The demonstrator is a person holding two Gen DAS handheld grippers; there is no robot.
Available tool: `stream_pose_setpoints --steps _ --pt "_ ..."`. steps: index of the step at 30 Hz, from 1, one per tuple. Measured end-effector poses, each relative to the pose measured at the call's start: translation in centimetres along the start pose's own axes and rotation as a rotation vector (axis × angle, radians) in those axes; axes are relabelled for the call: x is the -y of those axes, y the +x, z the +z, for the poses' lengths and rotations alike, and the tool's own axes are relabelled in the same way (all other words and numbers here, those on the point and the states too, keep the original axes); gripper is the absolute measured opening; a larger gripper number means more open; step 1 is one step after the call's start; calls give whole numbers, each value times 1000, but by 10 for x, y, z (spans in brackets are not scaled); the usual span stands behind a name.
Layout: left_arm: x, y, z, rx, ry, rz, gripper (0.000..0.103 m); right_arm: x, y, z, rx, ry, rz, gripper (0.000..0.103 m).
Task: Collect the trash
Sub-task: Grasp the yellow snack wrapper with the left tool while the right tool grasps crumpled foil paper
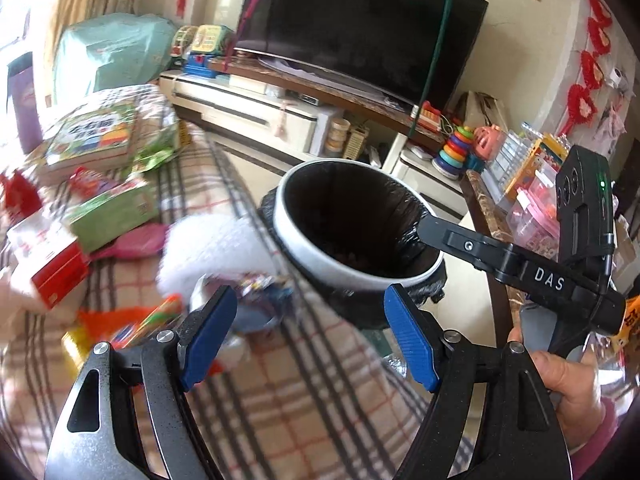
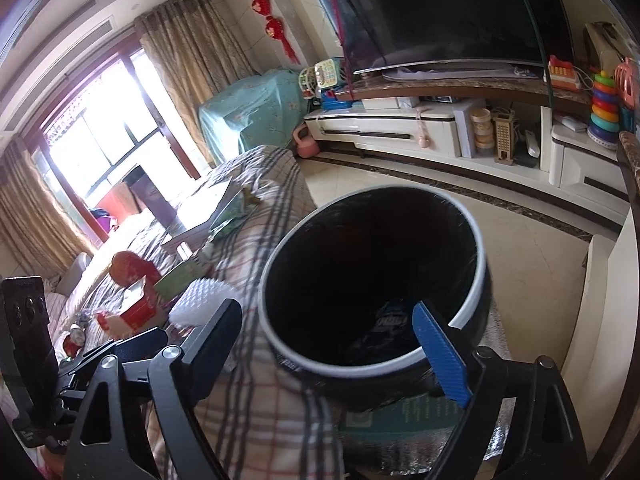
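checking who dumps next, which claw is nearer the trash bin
Right. The right claw is open at the trash bin, one finger over its rim. The left claw is open, back over the plaid cover, short of the bin.

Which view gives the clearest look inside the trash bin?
The right wrist view. It looks almost straight down into the trash bin, showing the black liner and dark wrappers at the bottom. The left wrist view shows the bin farther off and at a slant, with the right tool crossing its rim, so the contents are barely readable.
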State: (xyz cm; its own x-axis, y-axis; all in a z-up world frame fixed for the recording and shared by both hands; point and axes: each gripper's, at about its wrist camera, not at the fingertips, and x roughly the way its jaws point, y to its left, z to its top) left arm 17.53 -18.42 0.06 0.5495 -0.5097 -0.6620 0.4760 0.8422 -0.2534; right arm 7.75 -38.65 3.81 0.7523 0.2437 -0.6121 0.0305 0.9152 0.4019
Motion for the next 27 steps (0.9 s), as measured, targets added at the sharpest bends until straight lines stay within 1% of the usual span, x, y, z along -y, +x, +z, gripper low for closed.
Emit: stream_pose_setpoints --steps 9,14,22,27 --pt "-29 -44 -29 54 -60 49 78 -31 -2 -24 -17 -32 25 89" --pt "-45 -61 -45 64 -89 82 78 -52 -2 -39 -24 -69 41 89" --pt "-70 -75 -66 60 -142 133 78 -76 6 -55 -49 -112 59 89" --pt "-84 -80 -72 61 -169 166 78 -88 11 -63 -66 -137 63 89"
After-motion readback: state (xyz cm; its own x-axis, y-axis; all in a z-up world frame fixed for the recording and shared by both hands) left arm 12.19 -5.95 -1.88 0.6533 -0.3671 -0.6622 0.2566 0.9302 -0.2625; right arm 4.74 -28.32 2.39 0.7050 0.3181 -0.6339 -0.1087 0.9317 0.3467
